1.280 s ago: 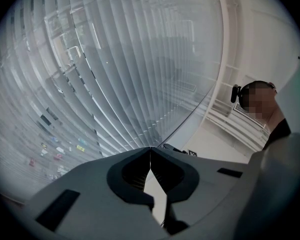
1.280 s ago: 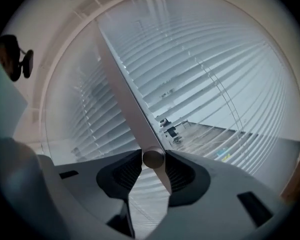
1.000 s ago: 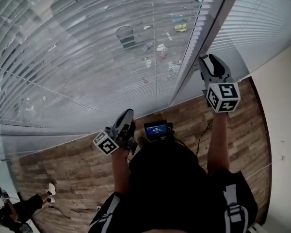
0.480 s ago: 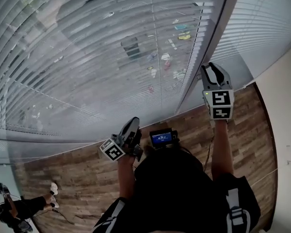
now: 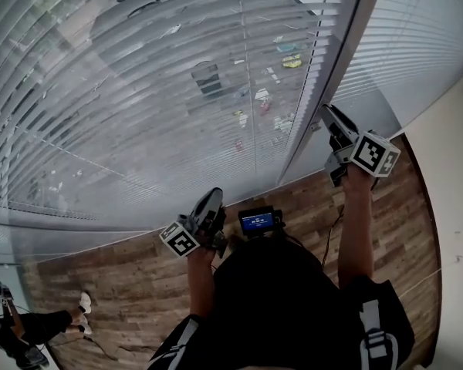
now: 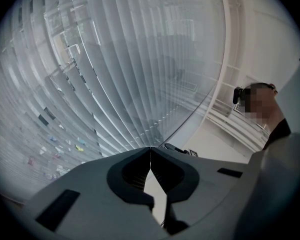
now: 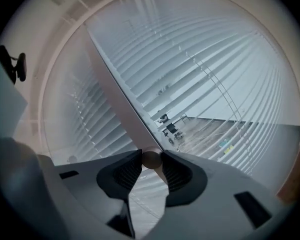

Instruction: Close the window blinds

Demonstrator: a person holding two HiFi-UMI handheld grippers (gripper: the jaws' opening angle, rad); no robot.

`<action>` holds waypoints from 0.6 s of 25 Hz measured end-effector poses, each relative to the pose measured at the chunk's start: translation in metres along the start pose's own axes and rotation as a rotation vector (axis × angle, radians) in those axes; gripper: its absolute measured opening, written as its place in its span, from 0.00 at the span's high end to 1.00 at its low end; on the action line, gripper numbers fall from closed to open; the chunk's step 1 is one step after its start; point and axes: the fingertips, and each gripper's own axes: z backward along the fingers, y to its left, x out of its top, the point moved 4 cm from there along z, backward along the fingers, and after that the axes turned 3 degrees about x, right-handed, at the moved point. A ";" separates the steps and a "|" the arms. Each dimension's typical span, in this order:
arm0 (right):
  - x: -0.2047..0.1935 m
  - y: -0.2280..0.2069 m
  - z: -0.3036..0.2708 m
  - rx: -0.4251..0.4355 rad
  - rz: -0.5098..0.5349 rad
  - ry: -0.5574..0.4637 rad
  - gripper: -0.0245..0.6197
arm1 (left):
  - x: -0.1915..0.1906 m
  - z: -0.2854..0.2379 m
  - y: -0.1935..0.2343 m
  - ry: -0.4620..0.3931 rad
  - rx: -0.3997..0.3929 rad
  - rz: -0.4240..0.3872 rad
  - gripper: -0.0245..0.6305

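Note:
Wide white window blinds (image 5: 177, 91) fill the view ahead, their slats tilted so the street below shows through. A second blind (image 5: 424, 37) hangs to the right of the dark window post (image 5: 332, 68). My right gripper (image 5: 326, 110) reaches up to that post. In the right gripper view, the right gripper (image 7: 151, 156) is shut on the round knob (image 7: 151, 160) at the end of the beige tilt wand (image 7: 120, 94); its jaws have just closed a little on the knob. My left gripper (image 5: 214, 193) is held low near the body, shut and empty (image 6: 150, 149).
Below the glass runs a wooden floor (image 5: 108, 284), with a pale wall (image 5: 455, 206) at the right. A small lit screen (image 5: 257, 221) sits at the person's chest. Another person's legs (image 5: 38, 326) show at the lower left, and a person (image 6: 272, 119) stands behind the left gripper.
The right gripper has rolled about its own axis on the wand, and its marker cube has swung out to the right. The left gripper keeps its place.

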 end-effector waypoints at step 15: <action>-0.015 0.038 -0.011 -0.414 1.145 0.191 0.73 | -0.005 0.000 0.002 0.018 0.003 0.002 0.96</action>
